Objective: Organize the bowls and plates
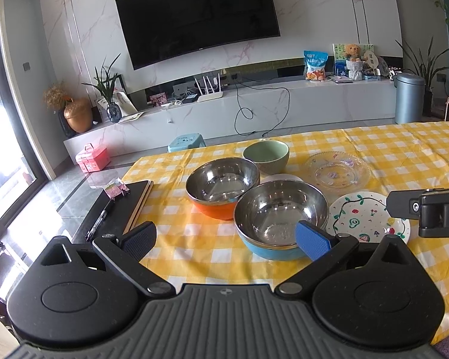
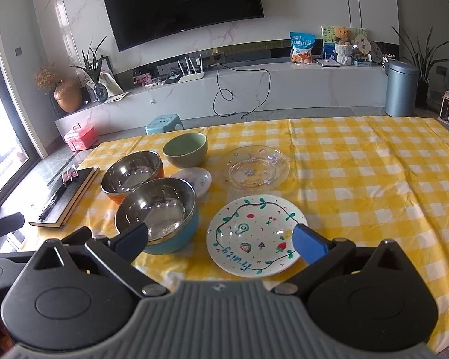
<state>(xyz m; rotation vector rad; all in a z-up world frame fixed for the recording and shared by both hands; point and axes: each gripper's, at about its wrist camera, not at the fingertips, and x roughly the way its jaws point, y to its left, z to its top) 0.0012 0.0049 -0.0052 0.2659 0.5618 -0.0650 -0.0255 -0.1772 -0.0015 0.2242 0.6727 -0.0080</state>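
The left tool [image 1: 227, 239] hangs wide open and empty before the blue steel bowl [image 1: 280, 224]; the right tool [image 2: 221, 240] gapes just as wide, holding nothing, over the painted fruit plate [image 2: 256, 234]. Both dishes rest on the table [image 2: 374, 179], with the orange bowl [image 2: 131, 175], green bowl [image 2: 185, 149] and glass plate [image 2: 256, 167] behind. I'd worry a shallow pinch on that plate's thin rim slips, knocking the neighbouring bowl.
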